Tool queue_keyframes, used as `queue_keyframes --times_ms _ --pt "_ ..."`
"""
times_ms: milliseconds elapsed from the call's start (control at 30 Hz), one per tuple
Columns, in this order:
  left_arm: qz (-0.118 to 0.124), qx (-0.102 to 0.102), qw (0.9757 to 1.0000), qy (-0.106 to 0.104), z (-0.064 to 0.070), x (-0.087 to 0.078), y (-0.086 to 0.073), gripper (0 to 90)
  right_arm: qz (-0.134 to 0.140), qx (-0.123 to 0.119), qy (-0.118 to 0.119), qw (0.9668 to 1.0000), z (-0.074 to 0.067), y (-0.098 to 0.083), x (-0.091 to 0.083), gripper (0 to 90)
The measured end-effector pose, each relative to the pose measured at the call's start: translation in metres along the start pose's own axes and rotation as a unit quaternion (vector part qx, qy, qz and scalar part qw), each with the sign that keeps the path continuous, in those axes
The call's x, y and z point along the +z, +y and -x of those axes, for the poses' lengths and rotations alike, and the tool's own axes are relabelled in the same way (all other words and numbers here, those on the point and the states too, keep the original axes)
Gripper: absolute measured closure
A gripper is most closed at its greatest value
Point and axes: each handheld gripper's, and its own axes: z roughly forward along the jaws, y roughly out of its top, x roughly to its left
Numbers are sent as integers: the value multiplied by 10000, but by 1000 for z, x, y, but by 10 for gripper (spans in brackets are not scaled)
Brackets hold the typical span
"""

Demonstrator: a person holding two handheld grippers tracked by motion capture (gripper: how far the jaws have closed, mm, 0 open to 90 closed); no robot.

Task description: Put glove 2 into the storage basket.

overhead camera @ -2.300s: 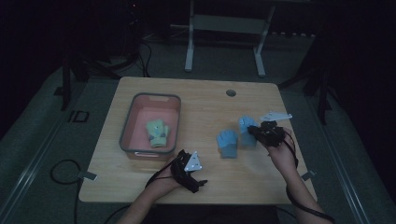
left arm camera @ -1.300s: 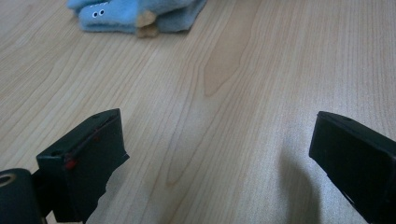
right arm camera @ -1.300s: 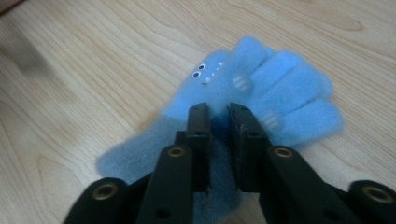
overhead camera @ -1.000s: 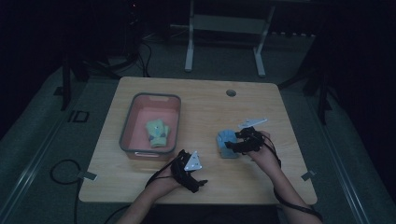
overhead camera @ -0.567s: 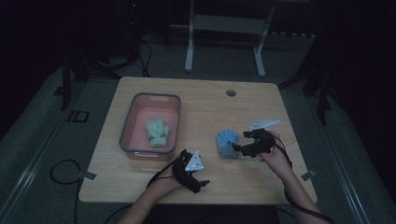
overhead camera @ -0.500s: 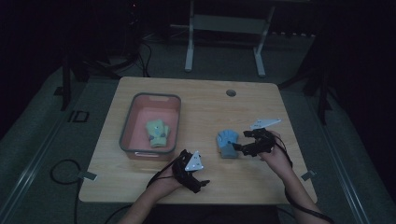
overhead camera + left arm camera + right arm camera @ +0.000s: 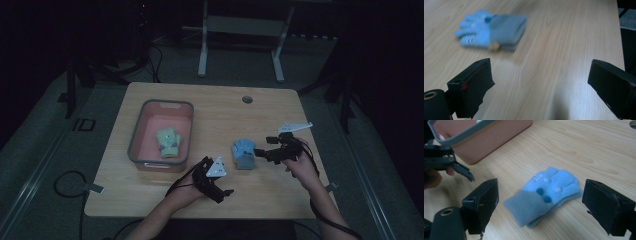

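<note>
A pair of blue gloves (image 7: 243, 153) lies stacked on the wooden table (image 7: 215, 107), cuff towards me in the right gripper view (image 7: 544, 195). My right gripper (image 7: 263, 147) hovers just right of them, and its jaws have just been opening. In its own view the right gripper (image 7: 541, 188) is open, with the gloves lying between the jaws and no pad touching them. My left gripper (image 7: 221, 183) is open and empty near the table's front. In its own view the left gripper (image 7: 540, 71) has the blue gloves (image 7: 491, 30) ahead at the upper left.
A pink bin with a grey rim (image 7: 136, 131) stands at the table's left, with green gloves (image 7: 169, 142) inside. A round hole (image 7: 247, 99) marks the far side of the table. A metal stand (image 7: 240, 30) and cables are on the floor behind.
The right gripper brought a blue glove from the right onto the other one, let go and drew back to the right. The left gripper rose a little.
</note>
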Motion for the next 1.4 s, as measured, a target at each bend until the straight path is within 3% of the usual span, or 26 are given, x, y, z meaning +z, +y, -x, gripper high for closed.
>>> queue_keyframes --times_ms 67,167,300,400,567,633,700,867,967,1033,1133,1267,1367,1400 --pt "4 140 9999 84 -1 5 9 56 36 -10 106 9999 1 1 -1 122" --pt "75 262 9996 50 -5 11 20 73 -11 -72 52 10000 4 4 1 164" --pt "42 542 9985 54 -7 22 34 146 -49 -79 -15 10000 9 8 7 327" --pt "-4 631 9980 101 -12 33 40 222 -116 11 -208 9997 16 10 15 425" --pt "-285 830 9961 134 -19 58 43 270 -354 180 -464 9981 30 10 38 428" --pt "-353 853 9956 136 -21 66 41 310 -450 394 -602 9964 35 4 46 419" --pt "-457 846 9953 114 -24 73 40 354 -489 567 -598 9954 38 -2 51 403" --pt "-828 1004 9913 182 -25 86 39 399 -645 713 -666 9931 40 -10 66 349" --pt "-808 948 9918 267 -27 87 38 465 -679 784 -687 9922 39 -13 74 330" --pt "-780 927 9921 339 -29 87 37 570 -769 823 -747 9908 39 -16 79 323" --pt "-727 823 9936 272 -34 86 35 668 -917 849 -766 9892 36 -19 85 313" --pt "-756 893 9928 251 -35 86 35 713 -1055 774 -713 9888 30 -16 87 374" --pt "-782 906 9926 211 -36 86 36 733 -1136 722 -589 9892 28 -14 90 480" --pt "-798 953 9920 220 -36 86 36 738 -1161 715 -504 9894 27 -13 90 584"
